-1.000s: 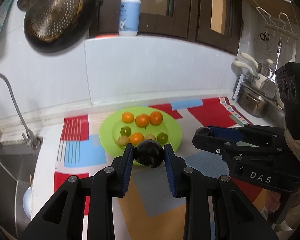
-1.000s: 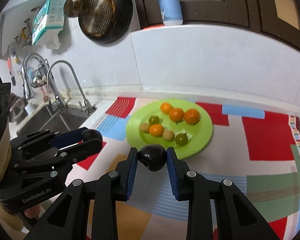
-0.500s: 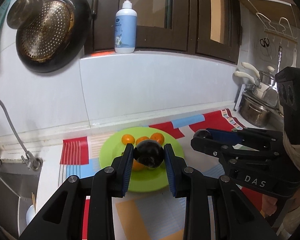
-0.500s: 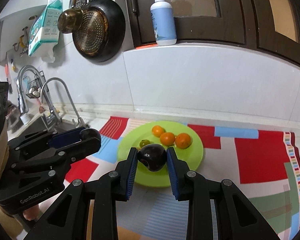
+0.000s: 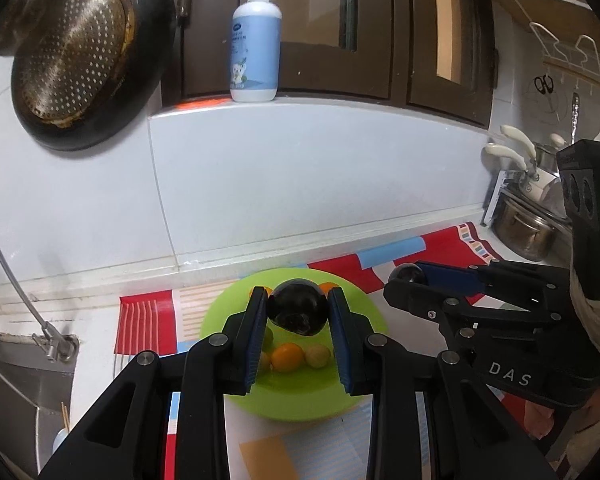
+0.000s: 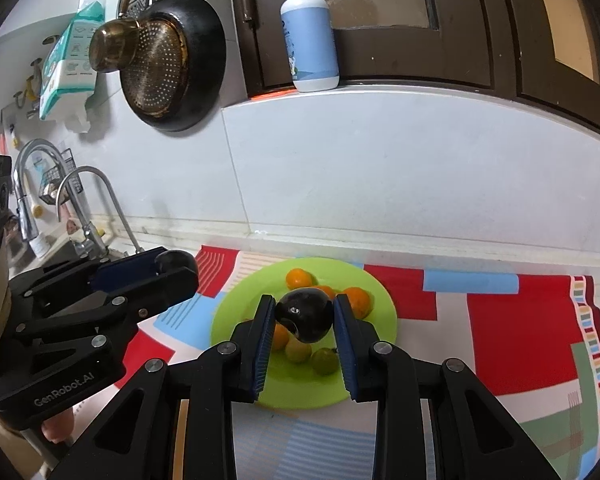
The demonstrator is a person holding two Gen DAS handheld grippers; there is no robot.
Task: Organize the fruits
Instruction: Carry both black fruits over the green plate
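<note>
Holding a dark plum (image 5: 298, 312) in the left gripper (image 5: 298, 316) and another (image 6: 305, 314) in the right gripper (image 6: 305, 318), jaws clamped, above the green plate (image 6: 374, 380), we risk scattering the oranges (image 6: 300, 279) if either drops.

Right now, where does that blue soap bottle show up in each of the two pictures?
Left wrist view: the bottle stands top centre on the ledge, above the green plate.
Right wrist view: the bottle stands top centre on the same ledge, right of the hanging pan.
Shared landmark: the plate, low in the middle of both.
</note>
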